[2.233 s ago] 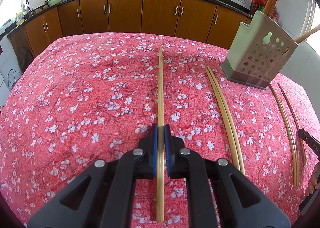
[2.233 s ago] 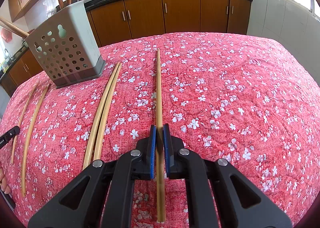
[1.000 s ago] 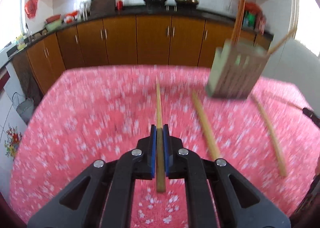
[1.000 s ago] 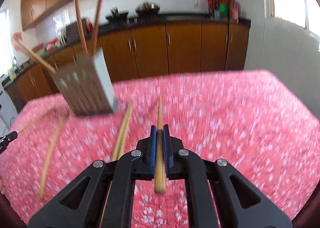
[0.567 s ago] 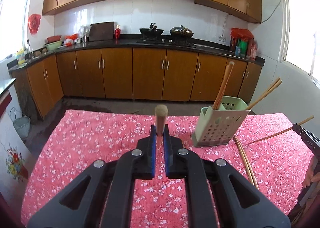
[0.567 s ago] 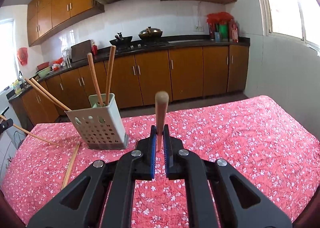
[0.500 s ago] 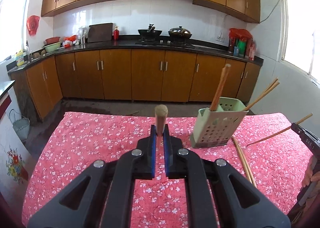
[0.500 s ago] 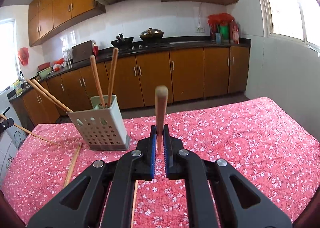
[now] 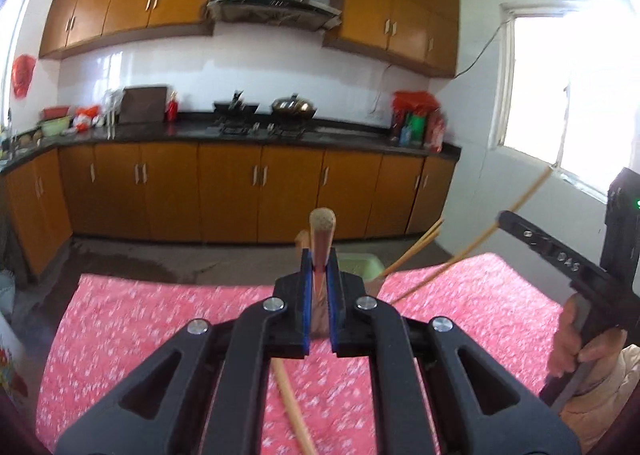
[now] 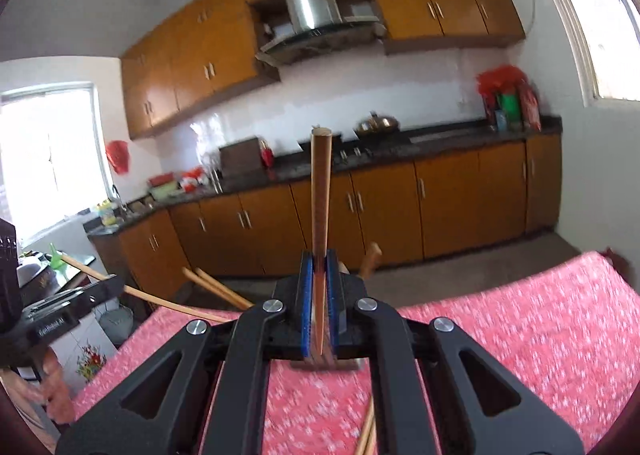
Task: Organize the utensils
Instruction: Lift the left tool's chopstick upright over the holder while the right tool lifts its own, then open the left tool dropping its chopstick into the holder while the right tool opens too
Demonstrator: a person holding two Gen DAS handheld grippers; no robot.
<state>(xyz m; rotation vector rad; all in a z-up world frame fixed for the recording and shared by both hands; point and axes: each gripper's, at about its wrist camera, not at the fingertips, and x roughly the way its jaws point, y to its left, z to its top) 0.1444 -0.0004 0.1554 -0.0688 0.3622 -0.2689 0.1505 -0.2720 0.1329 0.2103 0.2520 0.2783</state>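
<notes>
My left gripper is shut on a wooden chopstick that points at the camera, held above the table. My right gripper is shut on another chopstick, which stands up past its pads. The green utensil holder sits just behind the left gripper, mostly hidden; only its base shows below the right gripper. Chopsticks stick out of it. The right gripper also shows in the left wrist view, the left one in the right wrist view.
The table has a red floral cloth. Loose chopsticks lie on it. Wooden kitchen cabinets and a counter with pans stand behind the table. A window is on the right.
Both grippers have lifted their chopsticks off the cloth, tilted up and moved in close over the holder, which now sits right behind the fingers in both views.
</notes>
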